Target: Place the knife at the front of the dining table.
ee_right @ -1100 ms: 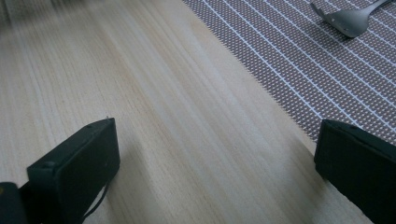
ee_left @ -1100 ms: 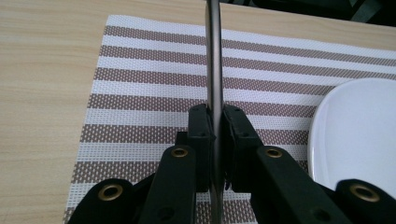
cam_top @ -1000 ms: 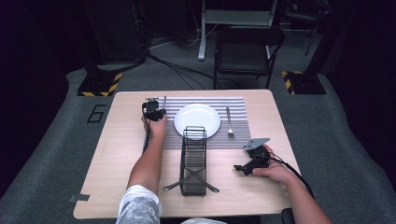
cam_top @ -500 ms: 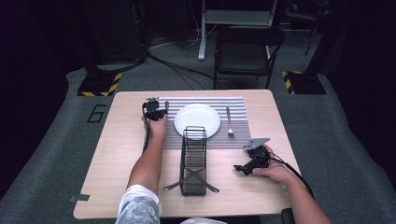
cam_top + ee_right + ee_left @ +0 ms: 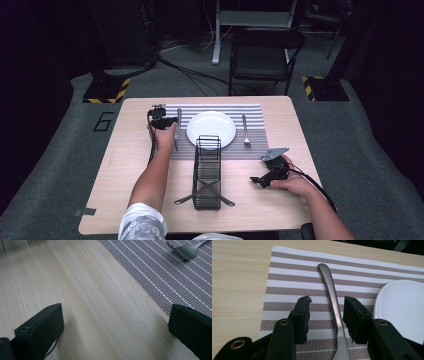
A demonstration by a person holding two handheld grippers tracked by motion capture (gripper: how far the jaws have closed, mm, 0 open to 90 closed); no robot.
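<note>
While we look down on the wooden table point(image 5: 130, 170), our striped mat point(image 5: 252, 117) lies at 12 o'clock with the white plate point(image 5: 211, 129) on it. At 9 o'clock from the plate lies the knife point(image 5: 332, 297), flat on the mat. Our left gripper point(image 5: 325, 312) has just been opening and has let go; the knife lies between its jaws. Our right gripper point(image 5: 115, 325), at 4 o'clock, gapes wide over bare wood

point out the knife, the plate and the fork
knife point(image 5: 333, 302), left gripper view, on its handle
plate point(image 5: 211, 129), high view, on its bare centre
fork point(image 5: 245, 131), high view, on its handle
</note>
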